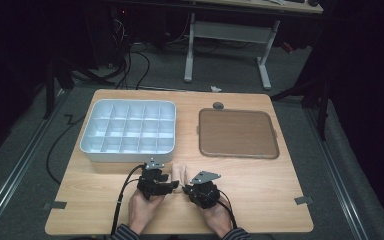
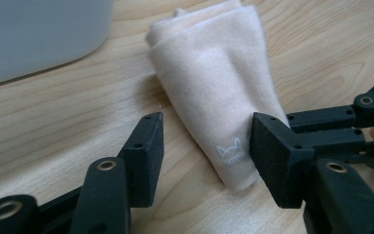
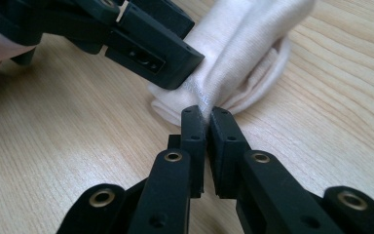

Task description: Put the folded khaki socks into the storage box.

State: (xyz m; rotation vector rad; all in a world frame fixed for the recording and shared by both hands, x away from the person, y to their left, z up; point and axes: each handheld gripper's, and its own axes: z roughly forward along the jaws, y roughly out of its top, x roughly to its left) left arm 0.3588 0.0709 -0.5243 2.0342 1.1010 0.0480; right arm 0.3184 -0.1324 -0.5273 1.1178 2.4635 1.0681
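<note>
A folded cream sock (image 1: 181, 172) lies on the wooden table between both grippers, its narrow end toward me. In the left gripper view the sock (image 2: 214, 83) shows a small printed logo and sits between the jaws of my left gripper (image 2: 207, 146). One pad rests at its side and the other stands apart from it, so the gripper is open. My right gripper (image 3: 207, 117) is shut on the sock's (image 3: 243, 48) near edge, pinching a thin fold. In the high view the left gripper (image 1: 176, 186) and right gripper (image 1: 185, 189) point toward each other.
A white compartment box (image 1: 130, 102) stands at the back left, its wall (image 2: 34, 34) close to the sock. A flat brown tray (image 1: 237, 132) lies at the back right. Beyond the table stands a white desk frame (image 1: 190, 50) among cables.
</note>
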